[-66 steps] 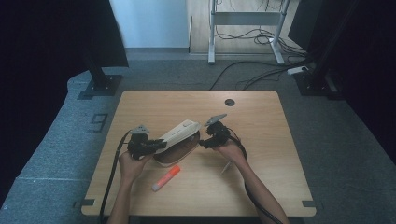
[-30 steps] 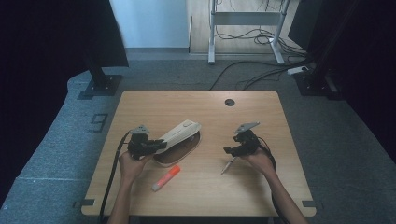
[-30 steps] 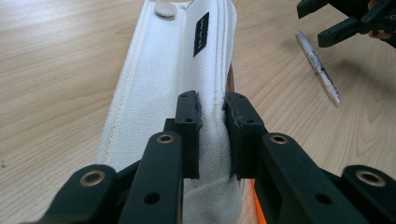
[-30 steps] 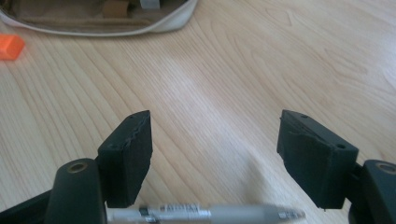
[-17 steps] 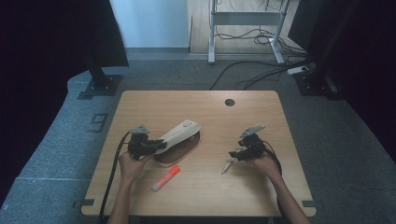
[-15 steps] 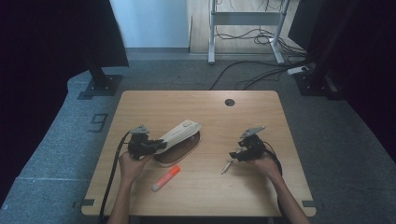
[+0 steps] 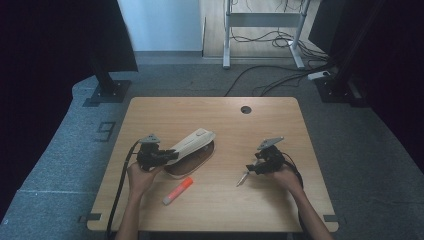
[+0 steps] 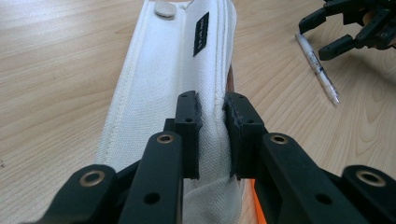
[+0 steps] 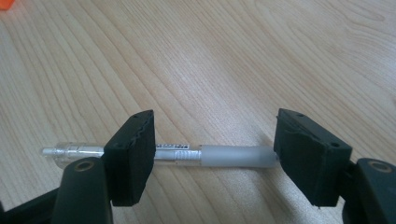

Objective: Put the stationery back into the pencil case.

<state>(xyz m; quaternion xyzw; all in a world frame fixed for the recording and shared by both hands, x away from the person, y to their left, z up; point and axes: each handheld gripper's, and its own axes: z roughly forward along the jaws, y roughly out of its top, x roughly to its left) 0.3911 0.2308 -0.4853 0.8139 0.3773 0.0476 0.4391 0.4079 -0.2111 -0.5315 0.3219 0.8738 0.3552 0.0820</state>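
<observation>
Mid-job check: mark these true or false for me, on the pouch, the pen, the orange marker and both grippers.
1. The left gripper is clamped on the white pouch. True.
2. The right gripper has lifted the pen off the table. False: the pen lies on the wood, between open fingers that do not press it.
3. The orange marker lies on the table near the left hand, ungripped. True.
4. The pen is already inside the pouch. False: it lies apart, by the right gripper.
5. The pen lies crosswise between the right gripper's fingers. True.
</observation>
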